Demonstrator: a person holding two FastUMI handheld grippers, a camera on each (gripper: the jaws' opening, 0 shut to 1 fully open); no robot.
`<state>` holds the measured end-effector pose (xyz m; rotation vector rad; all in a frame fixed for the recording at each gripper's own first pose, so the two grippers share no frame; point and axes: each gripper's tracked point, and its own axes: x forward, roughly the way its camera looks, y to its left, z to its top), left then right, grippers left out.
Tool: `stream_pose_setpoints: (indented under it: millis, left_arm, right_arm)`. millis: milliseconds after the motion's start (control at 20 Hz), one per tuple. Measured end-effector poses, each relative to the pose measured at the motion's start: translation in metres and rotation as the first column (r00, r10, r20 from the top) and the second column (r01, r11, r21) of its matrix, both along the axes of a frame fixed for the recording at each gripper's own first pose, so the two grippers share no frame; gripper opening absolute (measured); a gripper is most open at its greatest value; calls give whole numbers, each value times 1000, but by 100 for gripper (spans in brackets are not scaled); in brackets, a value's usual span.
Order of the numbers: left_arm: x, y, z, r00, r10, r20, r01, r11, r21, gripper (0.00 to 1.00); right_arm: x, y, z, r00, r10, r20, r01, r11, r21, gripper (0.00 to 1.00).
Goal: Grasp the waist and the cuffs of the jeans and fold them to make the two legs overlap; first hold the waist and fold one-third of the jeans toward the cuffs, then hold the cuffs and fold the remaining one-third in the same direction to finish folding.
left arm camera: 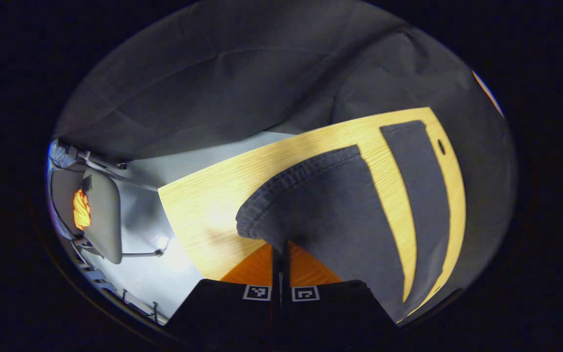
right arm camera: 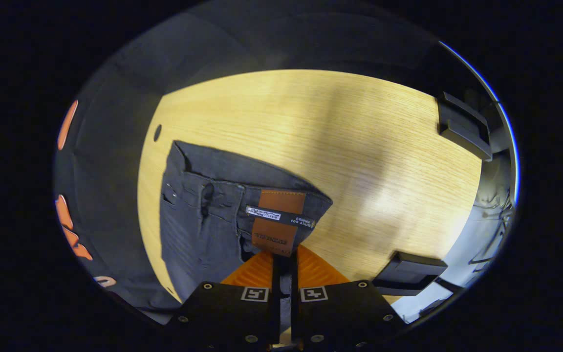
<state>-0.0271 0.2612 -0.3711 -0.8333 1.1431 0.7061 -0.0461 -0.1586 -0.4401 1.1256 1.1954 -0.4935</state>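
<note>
Dark jeans [right arm camera: 203,220] on table, waist & cuff lifted.

Close down-looking views, shared table [left arm camera: 203,205].

1. You worked in a recording booth, not a home: black cloth wall [left arm camera: 242,73] hung in folds behind and around the work surface on every visible side.
2. You had a light wood-grain table [right arm camera: 340,127] as the single work surface, with a small dark hole [right arm camera: 157,132] near one edge.
3. You had a pale, smooth floor [left arm camera: 154,274] beyond the table edge, brightly lit by a glare spot.
4. You stood near a grey chair [left arm camera: 103,215] on a metal frame, with cables or stands behind it.
5. You had black bracket-like fixtures [right arm camera: 462,124] mounted at the table's edge, suggesting a test rig.
</note>
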Motion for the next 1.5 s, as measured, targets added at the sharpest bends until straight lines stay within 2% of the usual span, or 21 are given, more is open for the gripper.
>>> stream_pose_setpoints:
  millis: [200, 400, 600, 900, 1150, 1500]
  left_arm:
    - [18, -2, 51, 992, -40, 120, 35, 998, 47, 1]
    - [55, -9, 77, 979, -103, 174, 90, 993, 81, 1]
    - [103, -9, 91, 959, -161, 233, 148, 986, 73, 1]
    - [157, -5, 90, 934, -245, 259, 238, 969, 58, 1]
    - [198, -6, 88, 926, -286, 245, 280, 958, 61, 1]
    - [251, -11, 74, 925, -332, 186, 328, 943, 55, 1]
  right_arm:
    - [15, 1, 25, 995, -1, 103, 1, 1000, 4, 10]
    - [39, 6, 57, 987, 15, 159, -15, 1000, 2, 9]
    - [50, 8, 82, 979, -30, 200, 33, 999, -8, 10]
    - [71, 18, 111, 974, -65, 217, 76, 996, -40, 10]
    - [92, 21, 122, 975, -98, 202, 108, 993, -41, 9]
    - [128, 26, 115, 980, -117, 159, 121, 993, -16, 9]
